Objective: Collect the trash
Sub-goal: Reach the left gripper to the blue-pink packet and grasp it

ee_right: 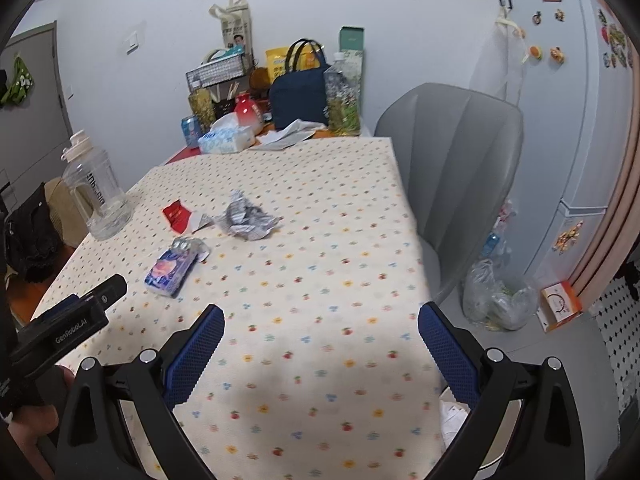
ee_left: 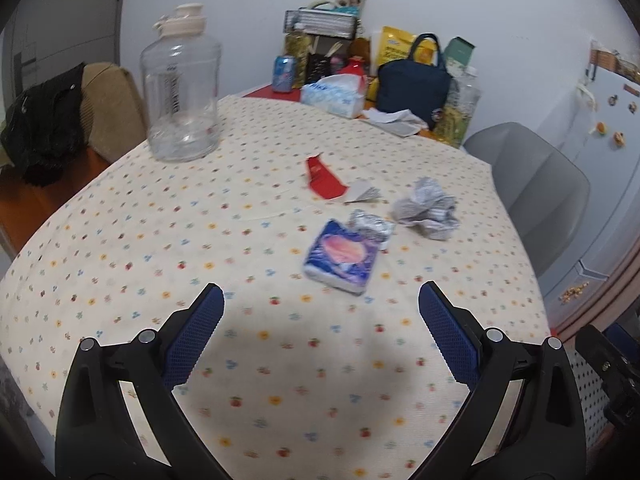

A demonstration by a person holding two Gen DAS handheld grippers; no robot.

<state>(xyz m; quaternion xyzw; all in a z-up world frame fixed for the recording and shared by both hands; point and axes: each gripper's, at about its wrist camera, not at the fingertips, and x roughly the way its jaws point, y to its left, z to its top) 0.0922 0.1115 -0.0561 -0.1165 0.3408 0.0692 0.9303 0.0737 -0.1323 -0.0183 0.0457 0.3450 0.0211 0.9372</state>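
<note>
We hold both tools, left tool (ee_left: 321, 300) and right tool (ee_right: 321, 320), wide open and empty; the crumpled paper (ee_left: 426, 208) lies on the table (ee_left: 120, 240) well ahead of both.

Lying mid-frame, close together: blue tissue pack (ee_left: 343, 256) touching crumpled foil (ee_left: 370, 227), crumpled paper (ee_left: 426, 208), red wrapper (ee_left: 323, 178).

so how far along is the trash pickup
Nothing looks collected yet. Both tongs, left and right, are open and empty above the tablecloth. Still lying there: the crumpled paper ball, red wrapper, foil scrap and the blue tissue pack, if that counts as trash.
</note>
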